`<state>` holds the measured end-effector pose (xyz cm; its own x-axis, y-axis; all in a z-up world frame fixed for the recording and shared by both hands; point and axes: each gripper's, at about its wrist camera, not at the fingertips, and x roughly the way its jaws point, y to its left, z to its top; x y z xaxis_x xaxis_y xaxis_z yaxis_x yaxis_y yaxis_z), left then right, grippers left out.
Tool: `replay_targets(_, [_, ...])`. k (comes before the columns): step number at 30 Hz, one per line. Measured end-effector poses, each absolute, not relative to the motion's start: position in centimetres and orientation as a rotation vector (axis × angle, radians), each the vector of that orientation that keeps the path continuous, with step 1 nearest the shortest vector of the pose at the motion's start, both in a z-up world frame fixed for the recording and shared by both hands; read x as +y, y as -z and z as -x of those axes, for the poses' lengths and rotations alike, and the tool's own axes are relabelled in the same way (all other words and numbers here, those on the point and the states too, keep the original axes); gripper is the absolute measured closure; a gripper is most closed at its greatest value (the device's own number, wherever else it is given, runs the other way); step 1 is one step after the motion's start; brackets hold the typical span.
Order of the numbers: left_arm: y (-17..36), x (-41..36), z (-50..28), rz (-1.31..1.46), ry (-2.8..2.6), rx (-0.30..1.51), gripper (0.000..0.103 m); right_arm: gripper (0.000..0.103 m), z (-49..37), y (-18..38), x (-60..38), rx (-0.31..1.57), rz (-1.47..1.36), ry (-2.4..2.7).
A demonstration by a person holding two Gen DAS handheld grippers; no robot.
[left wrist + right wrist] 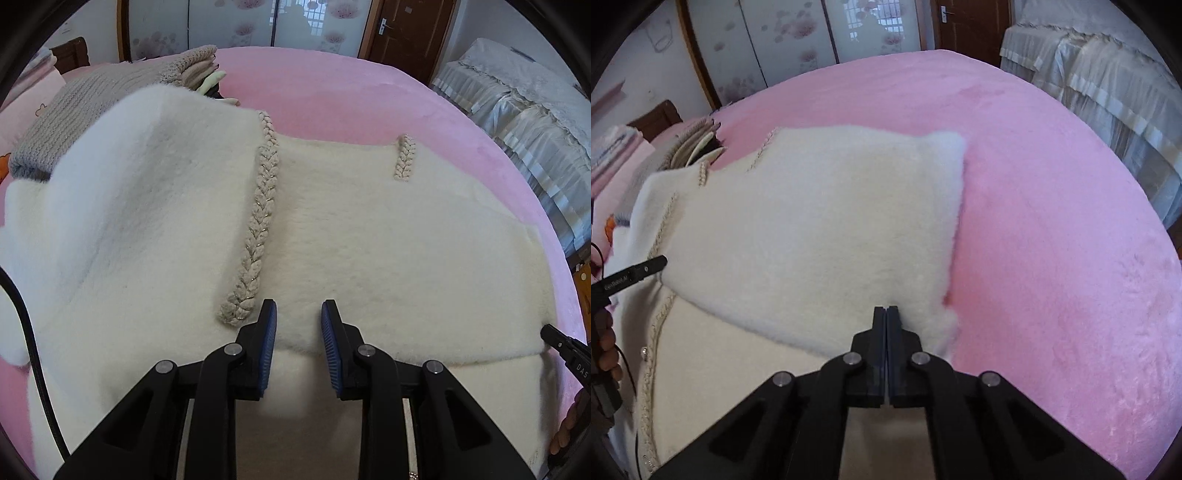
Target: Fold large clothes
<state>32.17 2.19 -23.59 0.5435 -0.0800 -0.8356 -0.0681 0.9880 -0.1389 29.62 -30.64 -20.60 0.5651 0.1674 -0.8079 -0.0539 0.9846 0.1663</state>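
Observation:
A large fluffy cream coat with braided trim lies on the pink bed, one panel folded over its middle. It also shows in the right wrist view. My left gripper is open and empty, just above the folded panel's near edge. My right gripper has its jaws together at the folded panel's near right edge; I cannot see cloth between them. The right gripper's tip shows at the fold's right end in the left wrist view. The left gripper's finger shows at the fold's left edge in the right wrist view.
The pink bedspread stretches right and beyond the coat. A grey knit and stacked folded clothes lie at the coat's far left. A second bed with pale covers stands to the right. Wardrobe doors and a wooden door are behind.

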Motion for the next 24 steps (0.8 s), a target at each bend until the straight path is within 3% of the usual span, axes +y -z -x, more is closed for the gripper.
replay_targets(6, [23.2,2.1,-32.0,0.176,0.019,1.014,0.075,0.100,-29.7,20.4,-30.1,0.972,-0.156,-0.123])
replay_targets(8, [22.6,2.0,-31.9,0.190,0.032,1.024,0.065,0.100,-29.7,20.0,-30.1,0.975,-0.173,-0.118])
replay_targets(10, [21.9,1.9,-31.3,0.189,0.028,1.014,0.048,0.100,-29.5,19.4,-30.2,0.982,-0.189,-0.115])
replay_targets(16, [18.2,0.7,-29.5,0.114,0.030,0.971,0.034,0.092,-28.5,17.4,-29.5,0.966,-0.178,-0.101])
replay_targets(24, [12.5,-0.6,-25.6,0.102,0.071,0.915,0.033,0.077,-25.8,13.4,-28.4,0.914,-0.187,-0.115])
